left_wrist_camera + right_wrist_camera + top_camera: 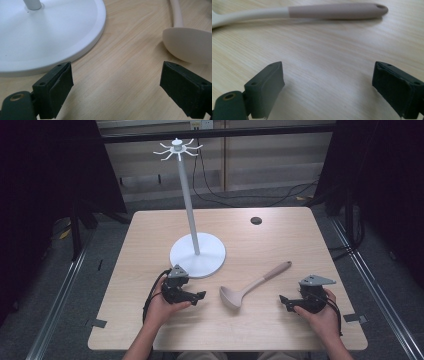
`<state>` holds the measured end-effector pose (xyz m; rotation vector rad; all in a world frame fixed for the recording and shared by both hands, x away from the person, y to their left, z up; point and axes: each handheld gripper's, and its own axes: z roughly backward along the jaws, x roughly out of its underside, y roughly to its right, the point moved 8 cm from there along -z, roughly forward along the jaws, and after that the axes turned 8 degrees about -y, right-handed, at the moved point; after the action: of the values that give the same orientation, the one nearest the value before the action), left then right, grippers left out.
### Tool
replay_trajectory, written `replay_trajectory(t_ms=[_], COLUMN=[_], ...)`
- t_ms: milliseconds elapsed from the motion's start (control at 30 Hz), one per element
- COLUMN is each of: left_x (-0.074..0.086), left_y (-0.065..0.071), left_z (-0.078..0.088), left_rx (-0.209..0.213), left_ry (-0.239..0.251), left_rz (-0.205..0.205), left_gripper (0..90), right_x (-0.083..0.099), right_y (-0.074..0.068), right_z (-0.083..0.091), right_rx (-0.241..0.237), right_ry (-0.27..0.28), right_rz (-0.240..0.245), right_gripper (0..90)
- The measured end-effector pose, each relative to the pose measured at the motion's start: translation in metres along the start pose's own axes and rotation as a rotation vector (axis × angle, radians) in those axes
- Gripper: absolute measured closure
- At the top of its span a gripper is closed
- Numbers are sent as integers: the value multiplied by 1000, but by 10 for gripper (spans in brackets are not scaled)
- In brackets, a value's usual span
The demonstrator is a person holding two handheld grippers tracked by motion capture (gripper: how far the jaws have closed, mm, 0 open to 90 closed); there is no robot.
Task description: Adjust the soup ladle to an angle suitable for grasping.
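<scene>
A pale, light-grained wooden table (280,240) with rounded corners carries three things. Near its middle lies a cream-coloured ladle (252,286) with a smooth, matte, silicone-looking surface: its rounded bowl (190,43) points toward the person and its long slim handle runs away at a slant, ending in a dusty-pink grip (337,11) with a small oval hanging hole at the tip. Just beside the ladle's bowl stands a white metal-looking stand (191,207), made of a flat round disc base (50,35) with a smooth painted sheen, a thin straight pole, and a crown of small curved hooks (177,148) at the top. A small black round cap (256,220) sits flush in the tabletop farther back.

The left gripper (200,296), black and angular with a grey three-cornered plate on top, rests low at the table between the disc base and the ladle's bowl. Its two blocky jaws, faced with dull rubbery pads (61,85), stand wide apart with only bare wood between them; it holds nothing.

The right gripper (283,300) rests on the other side of the ladle, near the handle but apart from it. Its jaws also stand wide apart over bare wood grain, gripping nothing, with the pink grip lying crosswise ahead of them.
</scene>
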<state>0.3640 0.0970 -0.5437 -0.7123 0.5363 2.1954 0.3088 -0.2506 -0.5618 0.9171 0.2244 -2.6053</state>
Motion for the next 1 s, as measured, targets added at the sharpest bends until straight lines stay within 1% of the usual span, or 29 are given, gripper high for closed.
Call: replay_trajectory(t_ms=[33, 100, 133, 167, 200, 233, 267, 300, 367, 400, 433, 467, 500, 567, 600, 633, 667, 700, 733, 767, 800, 833, 867, 900, 933, 967, 1000], left_x=[1, 1, 2, 3, 4, 5, 6, 7, 8, 9, 9, 10, 11, 14, 15, 15, 17, 18, 21, 21, 23, 24, 25, 27, 29, 30, 30], left_y=[0, 0, 0, 0, 0, 0, -1, -1, -2, -3, -3, -4, -4, -6, -5, -5, -6, -7, -8, -8, -9, -10, -11, -13, -15, -16, -16], left_z=[0, 1, 2, 3, 4, 5, 6, 7, 8, 9, 9, 10, 11, 14, 15, 15, 17, 18, 20, 20, 22, 24, 26, 27, 30, 32, 32], left_rx=[-1, -5, -3, -6, -10, -11, -14, -14, -19, -23, -23, -25, -27, -36, -34, -34, -40, -43, -46, -46, -52, -55, -59, -63, -67, -72, -72], left_ry=[-3, 0, -1, -1, -2, 4, 2, 0, 5, 3, 3, 6, 4, 7, 7, 7, 4, 6, 6, 6, 8, 10, 13, 11, 16, 14, 14], left_rz=[-4, -1, -6, -1, -1, 2, 3, -2, 10, 8, 8, 14, 10, 17, 23, 23, 23, 28, 28, 28, 37, 43, 46, 44, 58, 60, 60], left_gripper=[111, 111, 111, 111, 111, 111, 111, 111, 111, 111, 112, 112, 112, 113, 113, 113, 113, 113, 113, 114, 114, 114, 114, 114, 115, 115, 115], right_x=[-3, -5, -9, -9, -13, -14, -17, -18, -22, -24, -24, -29, -31, -35, -37, -37, -38, -40, -41, -41, -42, -42, -44, -44, -47, -48, -48], right_y=[-3, -5, -12, -12, -17, -20, -24, -27, -34, -39, -39, -49, -52, -61, -66, -66, -70, -75, -83, -83, -90, -90, -98, -98, -105, -108, -108], right_z=[0, 0, 0, 0, -1, -1, -2, -2, -3, -4, -4, -4, -5, -6, -7, -7, -9, -11, -14, -14, -17, -17, -19, -19, -20, -20, -20], right_rx=[-8, -17, -37, -37, -50, -57, -67, -77, -104, -125, -125, -148, -151, -169, -180, -180, -191, -206, -230, -230, -256, -256, -298, -298, -312, -321, -321], right_ry=[10, 14, 15, 15, 23, 25, 30, 34, 38, 41, 41, 53, 55, 61, 63, 63, 60, 59, 50, 50, 44, 44, 41, 41, 46, 48, 48], right_rz=[13, 19, 34, 34, 54, 59, 78, 87, 98, 100, 100, 146, 161, 208, 225, 225, 238, 254, 276, 276, 302, 302, 323, 323, 339, 346, 346], right_gripper=[103, 105, 107, 107, 120, 127, 137, 146, 164, 185, 185, 236, 250, 272, 289, 289, 307, 341, 406, 406, 486, 486, 566, 566, 641, 666, 666])
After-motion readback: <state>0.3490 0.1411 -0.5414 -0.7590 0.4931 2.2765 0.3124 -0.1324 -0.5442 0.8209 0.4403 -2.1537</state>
